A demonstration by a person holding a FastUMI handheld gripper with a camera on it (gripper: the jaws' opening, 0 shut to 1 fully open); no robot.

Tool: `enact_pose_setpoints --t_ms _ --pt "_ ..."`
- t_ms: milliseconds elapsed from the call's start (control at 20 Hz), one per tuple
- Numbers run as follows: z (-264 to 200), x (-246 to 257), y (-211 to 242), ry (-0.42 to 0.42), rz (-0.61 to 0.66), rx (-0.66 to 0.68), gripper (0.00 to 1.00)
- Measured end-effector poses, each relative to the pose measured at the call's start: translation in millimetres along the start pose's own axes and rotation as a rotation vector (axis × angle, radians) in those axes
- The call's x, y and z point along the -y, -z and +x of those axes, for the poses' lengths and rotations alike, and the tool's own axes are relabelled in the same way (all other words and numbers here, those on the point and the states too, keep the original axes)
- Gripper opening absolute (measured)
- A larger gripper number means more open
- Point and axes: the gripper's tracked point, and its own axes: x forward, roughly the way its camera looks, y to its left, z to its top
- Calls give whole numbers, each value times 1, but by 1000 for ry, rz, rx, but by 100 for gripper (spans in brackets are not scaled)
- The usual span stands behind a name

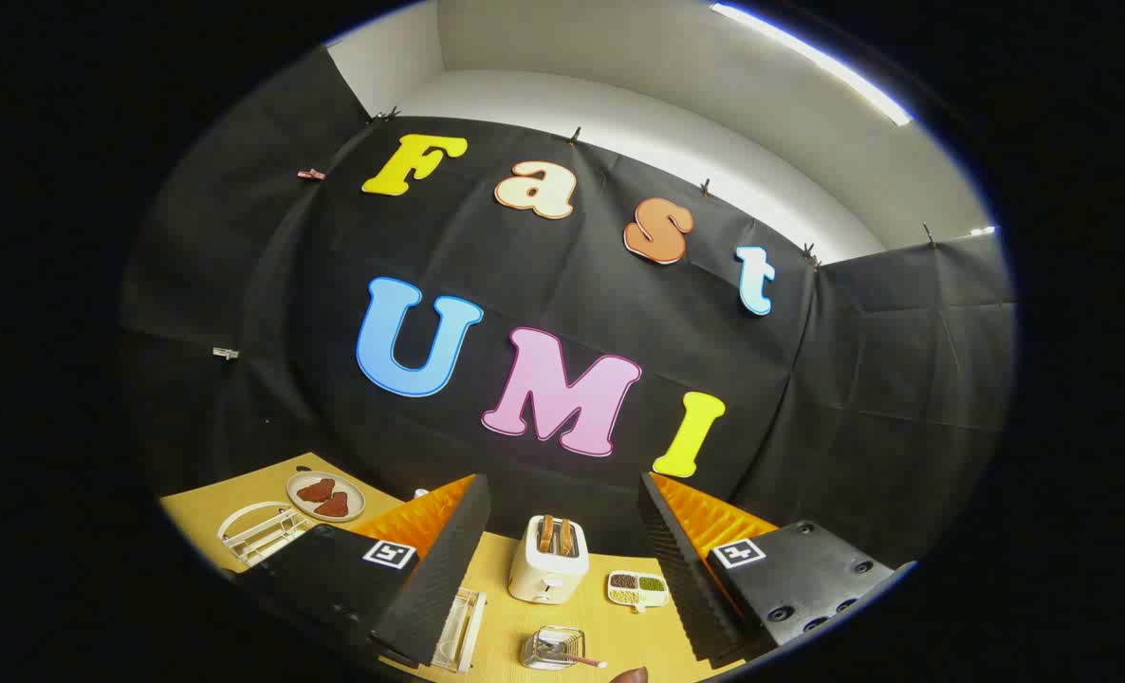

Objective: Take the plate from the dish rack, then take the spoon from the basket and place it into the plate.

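The gripper [562, 569] hangs raised and tilted up, its black ridged fingers [439, 560] spread wide on nothing, likely held off to survey the wooden table [619, 636]. A white two-slot toaster [548, 562] stands between them. The wire basket [553, 648] with the pink-handled spoon [581, 658] sits at six o'clock. The white wire dish rack [259, 531] lies at nine o'clock; beside it a round white plate [325, 496] carries reddish pieces, so which plate is meant I cannot tell
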Motion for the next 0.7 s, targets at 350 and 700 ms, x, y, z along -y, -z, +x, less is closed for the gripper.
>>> enact_pose_setpoints --t_ms 350,700 --pt "1 -9 6 -15 1 -4 97" --pt "0 -14 8 -35 10 -1 97"
